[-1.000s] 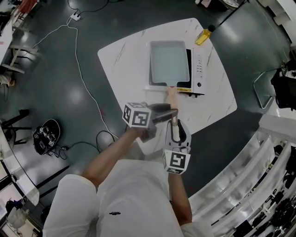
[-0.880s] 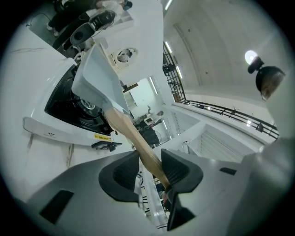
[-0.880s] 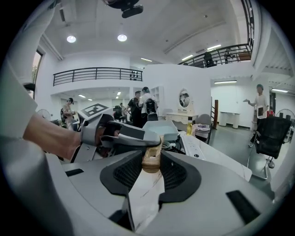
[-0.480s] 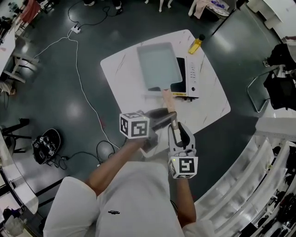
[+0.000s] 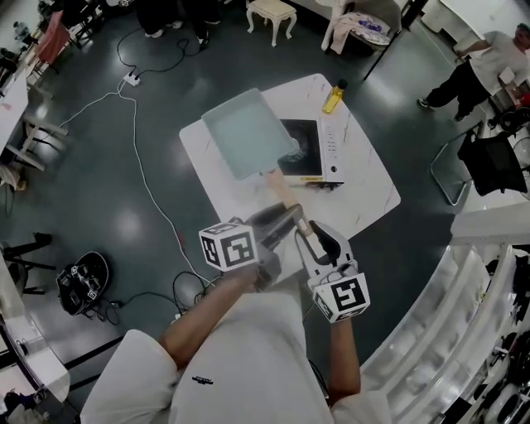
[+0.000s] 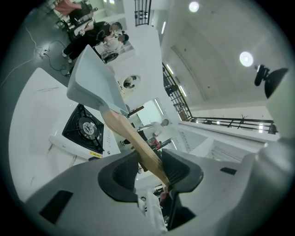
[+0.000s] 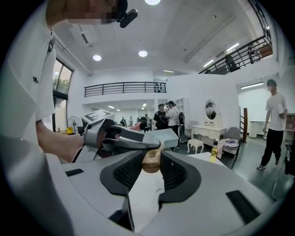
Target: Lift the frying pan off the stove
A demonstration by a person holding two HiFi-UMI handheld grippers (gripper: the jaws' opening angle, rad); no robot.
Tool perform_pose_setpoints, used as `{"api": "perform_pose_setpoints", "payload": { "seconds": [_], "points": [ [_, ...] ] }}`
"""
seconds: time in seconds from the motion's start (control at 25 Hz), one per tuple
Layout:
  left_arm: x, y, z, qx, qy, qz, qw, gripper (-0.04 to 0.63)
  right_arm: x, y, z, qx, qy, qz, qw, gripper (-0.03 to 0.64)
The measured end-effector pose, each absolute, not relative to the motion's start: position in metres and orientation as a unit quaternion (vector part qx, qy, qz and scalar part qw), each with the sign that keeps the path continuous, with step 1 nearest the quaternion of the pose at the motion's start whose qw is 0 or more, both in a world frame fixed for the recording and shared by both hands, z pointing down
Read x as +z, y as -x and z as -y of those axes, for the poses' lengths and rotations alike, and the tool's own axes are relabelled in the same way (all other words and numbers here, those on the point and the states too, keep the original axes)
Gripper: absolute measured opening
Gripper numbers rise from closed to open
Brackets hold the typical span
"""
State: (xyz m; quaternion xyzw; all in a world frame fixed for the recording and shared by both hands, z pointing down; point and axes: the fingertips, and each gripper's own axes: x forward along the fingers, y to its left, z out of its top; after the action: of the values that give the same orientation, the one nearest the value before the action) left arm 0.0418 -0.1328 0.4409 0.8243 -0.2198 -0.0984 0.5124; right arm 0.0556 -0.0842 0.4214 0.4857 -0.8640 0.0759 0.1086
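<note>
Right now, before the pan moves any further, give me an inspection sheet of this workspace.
Surface: white table, marbled.
Job's things: pan held in the air, off the stove; burner bare.
Clutter: yellow bottle at the table's far edge.
Grippers: left and right both shut on the wooden handle.
Cables: white cable across the floor, left of the table.
Surroundings: stool, chair, person beyond.

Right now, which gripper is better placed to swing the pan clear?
Probably left: the left gripper clamps the handle nearer the frying pan, lifted off the stove; the right gripper pinches only its butt end.
</note>
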Motion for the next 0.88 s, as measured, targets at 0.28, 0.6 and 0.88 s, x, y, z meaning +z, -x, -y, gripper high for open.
{"api": "perform_pose_setpoints", "payload": {
  "seconds": [0.28,0.6,0.88],
  "points": [
    [0.427,-0.022,0.128,-0.105,-0.82,0.26,0.499,0.15,0.409,-0.041,0.08,0.082,-0.45,0.884,0.09,0.112],
    [0.417,0.005,0.114,-0.11,-0.821,0.289,0.48,0.152,0.401,-0.017,0.067,0.074,-0.424,0.899,0.084,0.112],
    [0.409,0.022,0.108,-0.119,-0.819,0.297,0.477,0.152,0.392,-0.001,0.061,0.07,-0.419,0.902,0.075,0.114]
  ]
}}
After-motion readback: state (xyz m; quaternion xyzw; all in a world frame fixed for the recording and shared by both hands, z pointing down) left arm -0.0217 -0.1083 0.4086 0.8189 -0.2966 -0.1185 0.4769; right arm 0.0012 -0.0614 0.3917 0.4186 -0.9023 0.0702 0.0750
